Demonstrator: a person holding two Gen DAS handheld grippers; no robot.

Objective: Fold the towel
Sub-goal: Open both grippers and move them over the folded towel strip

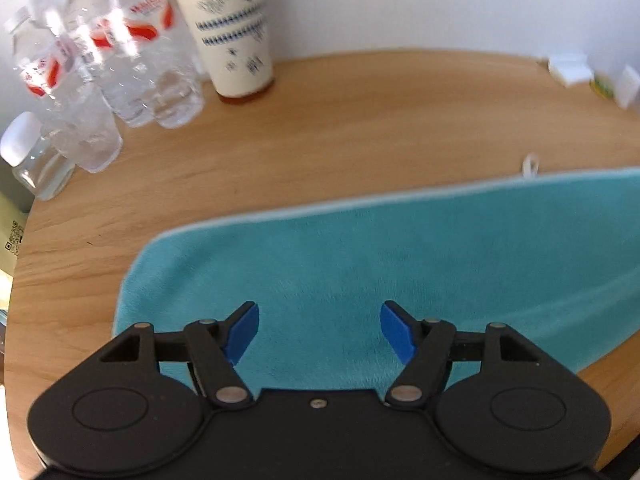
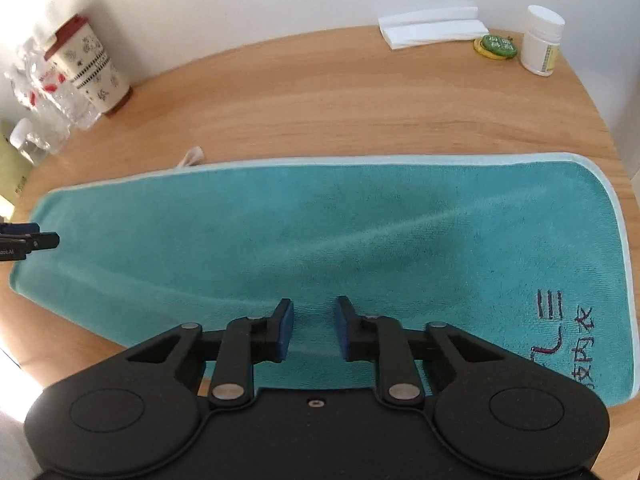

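A teal towel (image 2: 320, 240) with a pale border lies flat along the round wooden table (image 2: 320, 100), folded lengthwise, with embroidered lettering (image 2: 560, 336) at its right end and a small white loop (image 2: 194, 156) on its far edge. In the left wrist view the towel's (image 1: 360, 264) left end fills the foreground. My left gripper (image 1: 319, 330) hangs open just above that end, nothing between its blue pads. My right gripper (image 2: 314, 332) is open with a narrower gap over the towel's near edge. The left gripper's fingers (image 2: 36, 240) show at the right view's left edge.
Clear plastic bottles (image 1: 120, 72) and a patterned paper cup (image 1: 236, 32) stand at the table's back left. At the back right lie folded white tissues (image 2: 432, 28), a green round tin (image 2: 496, 46) and a white pill bottle (image 2: 542, 42). A white wall runs behind the table.
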